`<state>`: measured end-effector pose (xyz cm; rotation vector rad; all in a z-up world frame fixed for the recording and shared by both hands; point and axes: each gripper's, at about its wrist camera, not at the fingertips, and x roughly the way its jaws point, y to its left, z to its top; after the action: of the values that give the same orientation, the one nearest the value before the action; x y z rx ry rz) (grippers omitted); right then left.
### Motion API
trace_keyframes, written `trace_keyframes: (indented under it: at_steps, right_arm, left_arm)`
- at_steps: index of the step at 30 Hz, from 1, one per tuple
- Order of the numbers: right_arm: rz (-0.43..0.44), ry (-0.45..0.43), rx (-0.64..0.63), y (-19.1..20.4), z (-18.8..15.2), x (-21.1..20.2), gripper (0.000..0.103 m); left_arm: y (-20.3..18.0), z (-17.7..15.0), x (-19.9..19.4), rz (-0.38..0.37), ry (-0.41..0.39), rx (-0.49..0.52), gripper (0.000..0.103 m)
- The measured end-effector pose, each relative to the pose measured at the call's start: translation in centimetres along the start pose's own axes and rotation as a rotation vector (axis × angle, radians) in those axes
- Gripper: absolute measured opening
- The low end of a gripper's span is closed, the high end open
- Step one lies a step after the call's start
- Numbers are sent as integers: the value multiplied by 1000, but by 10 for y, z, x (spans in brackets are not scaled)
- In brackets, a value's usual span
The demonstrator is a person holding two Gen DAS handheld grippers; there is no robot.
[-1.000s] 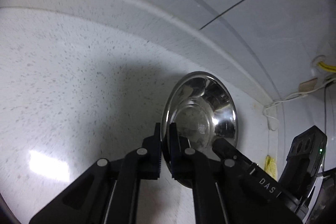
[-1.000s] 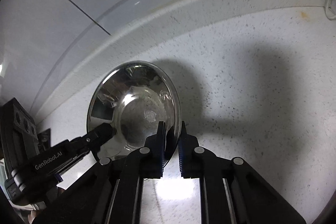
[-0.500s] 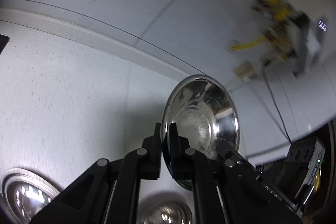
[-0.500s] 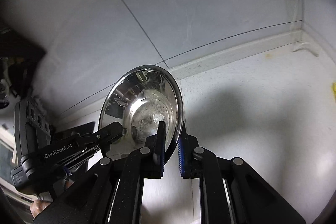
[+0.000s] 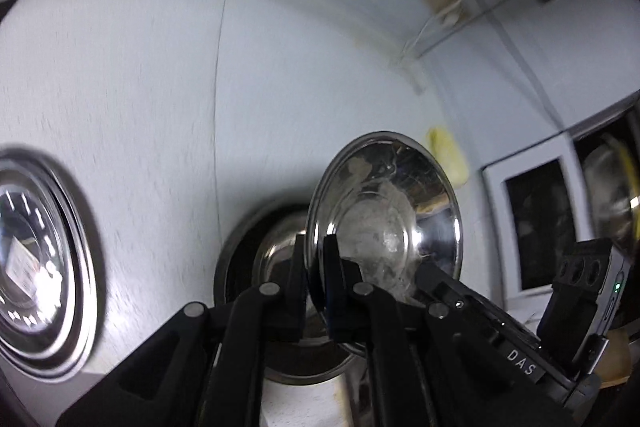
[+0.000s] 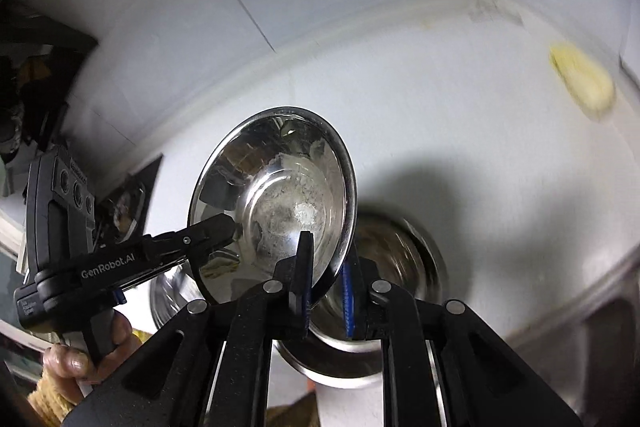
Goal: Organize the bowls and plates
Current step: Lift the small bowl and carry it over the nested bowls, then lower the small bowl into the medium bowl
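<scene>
Both grippers, left gripper (image 5: 315,279) and right gripper (image 6: 326,277), clench one shiny round steel bowl (image 5: 394,223) by opposite rims. Beneath it sits a second steel bowl (image 5: 276,251), holding nothing visible; a third steel dish (image 5: 36,267) lies left.

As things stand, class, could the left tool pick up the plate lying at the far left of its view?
Probably not: the left tool is shut on the held bowl, so it can't take the plate.

The held bowl (image 5: 384,223) stands on edge between the left gripper (image 5: 314,279) and right gripper (image 6: 326,267), above a stack of bowls (image 5: 256,287) on the counter (image 5: 140,87) (another plate (image 5: 40,267) lies farther left).
</scene>
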<state>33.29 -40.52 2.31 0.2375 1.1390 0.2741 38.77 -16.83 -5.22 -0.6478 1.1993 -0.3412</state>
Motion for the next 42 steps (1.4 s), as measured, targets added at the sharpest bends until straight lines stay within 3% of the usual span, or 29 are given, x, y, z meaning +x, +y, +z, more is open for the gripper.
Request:
trace_keyframes:
  at_steps: [7, 17, 27, 29, 34, 37, 42]
  right_arm:
    - [4, 121, 99, -46, -26, 48, 11]
    - [3, 176, 140, -43, -35, 63, 12]
    - [-14, 164, 134, -44, -36, 57, 13]
    - [-12, 161, 133, -42, -37, 56, 16]
    - [-27, 145, 126, -42, -37, 50, 34]
    - [-32, 128, 125, -44, -36, 44, 34]
    - [-19, 97, 139, -49, -34, 32, 35]
  left_arm:
    - [14, -20, 46, 79, 82, -17, 6]
    - [7, -22, 71, 101, 108, -20, 8]
    - [9, -24, 72, 97, 106, -2, 10]
    - [8, -25, 68, 101, 100, 11, 11]
    - [2, -26, 64, 132, 93, 58, 17]
    - [0, -27, 59, 133, 81, 68, 25]
    - [-5, -29, 45, 123, 53, 102, 25]
